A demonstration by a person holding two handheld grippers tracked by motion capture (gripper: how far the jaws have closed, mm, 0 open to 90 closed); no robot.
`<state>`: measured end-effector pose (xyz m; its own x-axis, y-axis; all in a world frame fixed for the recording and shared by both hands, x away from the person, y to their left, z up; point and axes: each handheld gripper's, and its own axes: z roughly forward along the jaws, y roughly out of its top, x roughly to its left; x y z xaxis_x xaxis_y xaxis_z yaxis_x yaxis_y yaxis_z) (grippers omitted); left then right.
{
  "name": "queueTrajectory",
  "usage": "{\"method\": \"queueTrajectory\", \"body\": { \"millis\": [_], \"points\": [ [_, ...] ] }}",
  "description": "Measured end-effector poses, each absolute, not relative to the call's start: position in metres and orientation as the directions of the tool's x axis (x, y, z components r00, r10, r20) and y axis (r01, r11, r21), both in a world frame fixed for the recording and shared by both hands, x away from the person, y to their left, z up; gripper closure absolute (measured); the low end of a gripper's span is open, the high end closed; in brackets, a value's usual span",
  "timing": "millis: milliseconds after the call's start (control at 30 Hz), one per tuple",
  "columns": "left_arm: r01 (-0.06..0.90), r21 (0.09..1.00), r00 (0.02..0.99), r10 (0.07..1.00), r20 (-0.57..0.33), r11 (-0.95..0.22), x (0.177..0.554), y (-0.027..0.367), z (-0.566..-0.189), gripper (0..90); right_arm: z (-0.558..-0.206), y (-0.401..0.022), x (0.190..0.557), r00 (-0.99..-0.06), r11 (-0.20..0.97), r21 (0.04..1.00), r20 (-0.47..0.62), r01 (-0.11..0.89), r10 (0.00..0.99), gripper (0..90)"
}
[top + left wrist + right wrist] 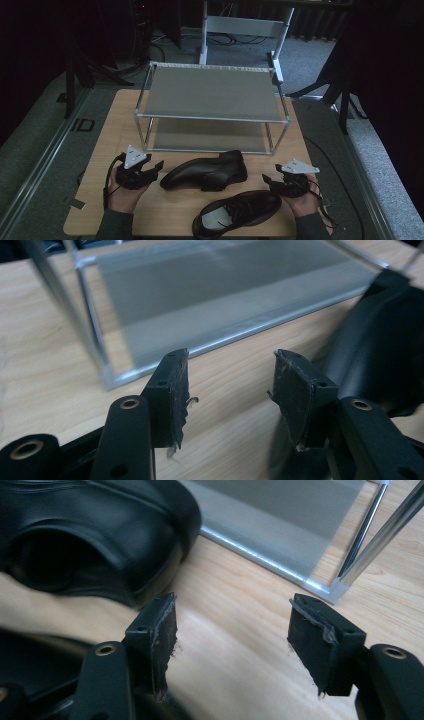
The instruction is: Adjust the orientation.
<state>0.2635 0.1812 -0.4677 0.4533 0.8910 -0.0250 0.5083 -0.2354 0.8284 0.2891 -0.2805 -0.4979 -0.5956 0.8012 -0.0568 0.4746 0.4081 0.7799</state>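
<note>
The wooden bench (115, 125) carries everything. Toward twelve o'clock on it stands a two-tier shoe rack (210, 92) with a metal frame and grey shelf panels; both tiers are bare. In the left tool view the rack's lower shelf (210, 300) lies ahead at twelve o'clock, its front rail running just beyond the jaw tips; in the right tool view a corner of that shelf (300, 525) and its upright posts sit at one o'clock.

Two black leather dress shoes lie in front of the rack. The far shoe (207, 172) sits at the bench's middle, just below the rack's front rail, toe pointing to nine o'clock and heel to three. The near shoe (237, 212) lies at five o'clock from it, close to the bench's front edge, laces showing, its opening toward seven o'clock. The two shoes are close together; whether they touch I cannot tell.

The left tool (152, 169) is held at nine o'clock of the far shoe, just beside its toe, jaws spread with bare wood between them; in its own view the shoe's black leather (380, 340) is at three o'clock. The right tool (267, 181) is at three o'clock of the shoes, jaws spread and gripping nothing, with the far shoe's heel opening (90, 535) at ten o'clock in its view.
</note>
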Motion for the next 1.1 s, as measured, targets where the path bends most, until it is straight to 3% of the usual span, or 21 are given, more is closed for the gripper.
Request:
{"method": "queueTrajectory", "body": {
  "millis": [133,600,833,1100],
  "points": [
    [0.482,0.833,0.499,0.867,-0.005,-0.273,0.257,0.169,-0.458,49.0,-0.493,-0.284,0.269,-0.589,0.421,0.779,-0.084,0.464,0.804,28.9],
    [0.431,0.815,0.698,0.716,-0.029,-0.388,0.214,0.142,-0.467,46.2,-0.500,-0.308,0.214,-0.602,0.447,0.754,-0.085,0.482,0.794,23.8],
    [0.448,0.788,0.767,0.635,-0.095,-0.423,0.195,0.143,-0.487,43.0,-0.513,-0.308,0.213,-0.610,0.457,0.728,-0.068,0.510,0.789,23.4],
    [0.422,0.750,0.843,0.526,-0.117,-0.510,0.183,0.125,-0.504,31.4,-0.514,-0.308,0.213,-0.615,0.464,0.727,-0.074,0.506,0.785,23.3]
  ]
}}
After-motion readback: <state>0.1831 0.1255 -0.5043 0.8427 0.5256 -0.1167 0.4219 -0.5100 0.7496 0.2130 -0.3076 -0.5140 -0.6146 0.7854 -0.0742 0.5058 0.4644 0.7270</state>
